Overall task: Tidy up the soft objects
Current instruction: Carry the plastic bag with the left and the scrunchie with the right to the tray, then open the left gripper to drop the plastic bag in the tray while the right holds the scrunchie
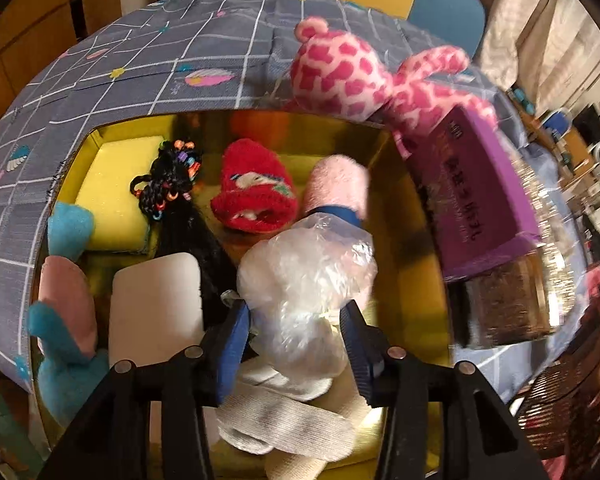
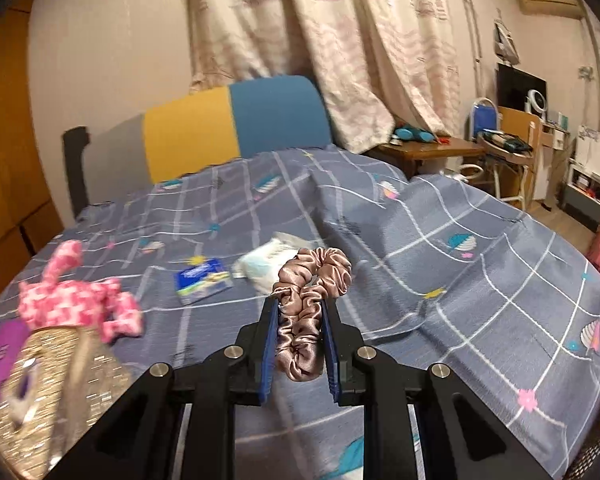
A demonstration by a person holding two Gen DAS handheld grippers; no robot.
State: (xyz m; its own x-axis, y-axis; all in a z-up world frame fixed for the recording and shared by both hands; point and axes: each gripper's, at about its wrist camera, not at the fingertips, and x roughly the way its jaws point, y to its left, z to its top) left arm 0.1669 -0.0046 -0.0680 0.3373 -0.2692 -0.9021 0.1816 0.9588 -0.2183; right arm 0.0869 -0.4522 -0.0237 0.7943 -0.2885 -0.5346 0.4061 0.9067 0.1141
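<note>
Left wrist: left gripper [image 1: 296, 320] clamping plastic-wrapped bundle [image 1: 304, 276] over crowded box [image 1: 416, 208] (red hat [image 1: 256, 188] beside), right gripper [image 2: 300, 344] pinching scrunchie [image 2: 308, 300]

Landmark box [image 1: 428, 216]: hat [image 1: 256, 192] and sponge [image 1: 112, 188] inside it, plush toy [image 1: 352, 80] on bedspread [image 1: 140, 64] behind it.

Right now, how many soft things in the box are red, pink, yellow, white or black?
Counting what lies clear inside the gold box, left wrist view:
Red: 1, the knit hat
Pink: 1, the fuzzy roll
Yellow: 1, the sponge
White: 1, the foam block
Black: 1, the braided hair piece
Total: 5
The left gripper holds a plastic-wrapped bundle, not counted.
</note>
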